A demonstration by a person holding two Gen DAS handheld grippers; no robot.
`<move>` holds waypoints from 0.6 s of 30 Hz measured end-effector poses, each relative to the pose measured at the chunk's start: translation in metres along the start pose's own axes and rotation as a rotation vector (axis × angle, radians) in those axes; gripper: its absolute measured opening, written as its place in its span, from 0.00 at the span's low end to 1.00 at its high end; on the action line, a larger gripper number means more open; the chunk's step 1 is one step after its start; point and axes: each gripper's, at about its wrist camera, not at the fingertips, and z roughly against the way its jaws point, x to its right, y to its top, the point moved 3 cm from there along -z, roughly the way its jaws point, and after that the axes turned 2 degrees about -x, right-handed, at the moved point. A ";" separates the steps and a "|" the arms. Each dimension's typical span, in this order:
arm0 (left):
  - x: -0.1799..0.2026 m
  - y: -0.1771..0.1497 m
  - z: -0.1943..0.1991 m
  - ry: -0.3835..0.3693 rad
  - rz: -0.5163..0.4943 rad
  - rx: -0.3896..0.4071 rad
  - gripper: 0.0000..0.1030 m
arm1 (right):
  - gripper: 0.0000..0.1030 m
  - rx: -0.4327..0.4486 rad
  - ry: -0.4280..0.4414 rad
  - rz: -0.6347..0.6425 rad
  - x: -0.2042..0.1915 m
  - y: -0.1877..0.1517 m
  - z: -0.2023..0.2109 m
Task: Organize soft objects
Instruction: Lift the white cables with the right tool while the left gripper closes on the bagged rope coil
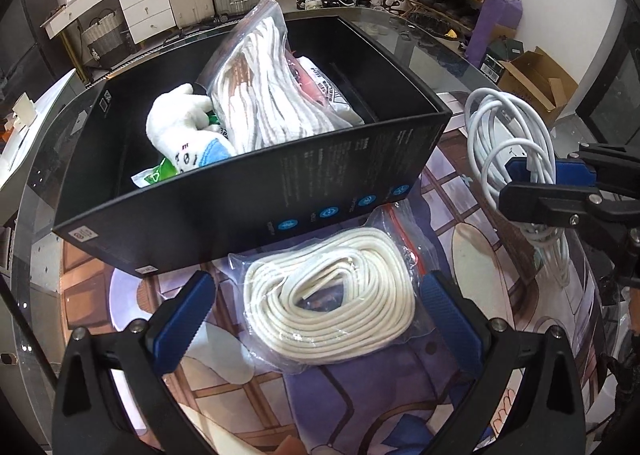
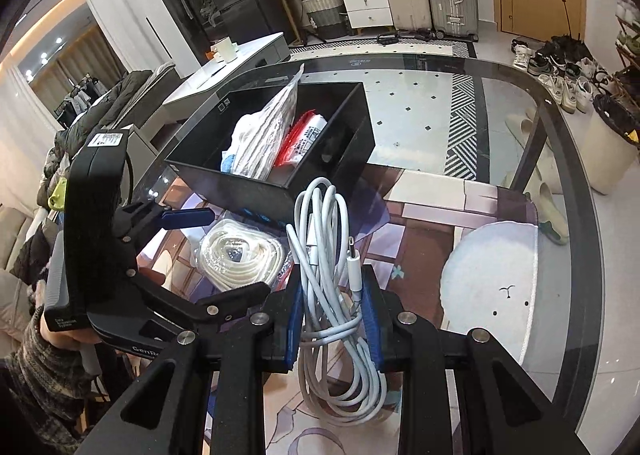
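Left wrist view shows my left claw spread wide and pointing down at the bagged white rope, which lies on the worktop just in front of the black box; the blue pads sit either side of the bag without touching it. My right claw is clamped narrow on the coiled white cable, carried clear of the worktop to the right of the box, with loops standing above the pads and more hanging below. The box already holds a tall bag of white cord, a white plush toy and a red-and-white packet, so free room is mostly at its right end. The main risk I see is the cable: the grip is on a few strands mid-coil, and the loose loops could snag the box's near wall or slide out as I swing it over. The upright cord bag leans above the rim and a knock from the coil could tip it out. The rope's plastic bag looks slick, so my left pads may pinch film only and let it slip. I cannot quite tell from the right wrist view how deep the free corner is, so the cable may end up draped over the rim.
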 end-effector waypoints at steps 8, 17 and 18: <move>0.006 0.001 -0.010 0.004 0.012 -0.026 1.00 | 0.26 0.013 0.015 -0.020 0.004 0.002 -0.002; 0.005 -0.001 -0.011 0.008 0.011 -0.020 1.00 | 0.26 0.034 0.030 -0.033 0.004 0.006 -0.001; 0.004 -0.003 -0.011 0.007 0.010 -0.020 1.00 | 0.26 0.037 0.031 -0.034 0.004 0.006 -0.001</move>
